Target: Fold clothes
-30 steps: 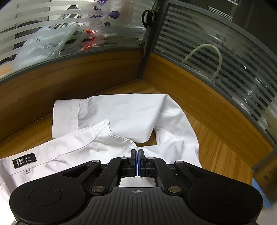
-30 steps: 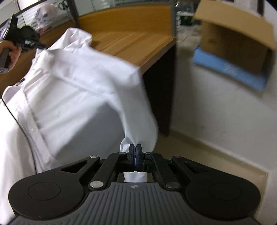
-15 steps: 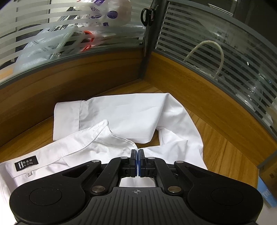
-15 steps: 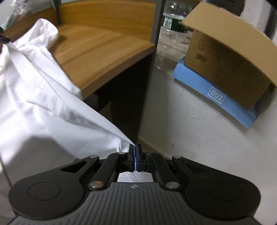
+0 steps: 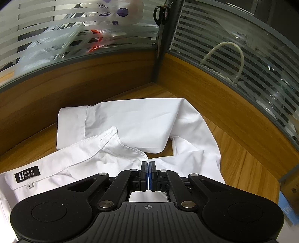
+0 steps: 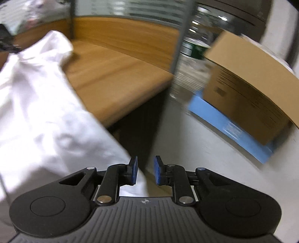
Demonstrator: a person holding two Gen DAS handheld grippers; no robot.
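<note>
A white shirt (image 5: 134, 123) lies on the wooden desk (image 5: 243, 160), one sleeve folded across the back, its collar and black label (image 5: 27, 174) at the left. My left gripper (image 5: 149, 171) is shut on the shirt's edge just beside the collar. In the right wrist view the same shirt (image 6: 43, 115) drapes over the desk's (image 6: 112, 78) front edge. My right gripper (image 6: 145, 171) hangs past that edge, its jaws opening; the shirt's hem lies by the left pad, not pinched.
Wooden partitions topped with striped glass (image 5: 233, 52) close the desk's corner; scissors (image 5: 160, 13) hang on the post. Beyond the desk's end stand a cardboard box (image 6: 248, 84) on a blue box (image 6: 229, 129), water bottles (image 6: 192, 59), and pale floor.
My right gripper swung right off the desk, then let go of the shirt's hem and parted its jaws. The left gripper kept still, shut on the shirt.
</note>
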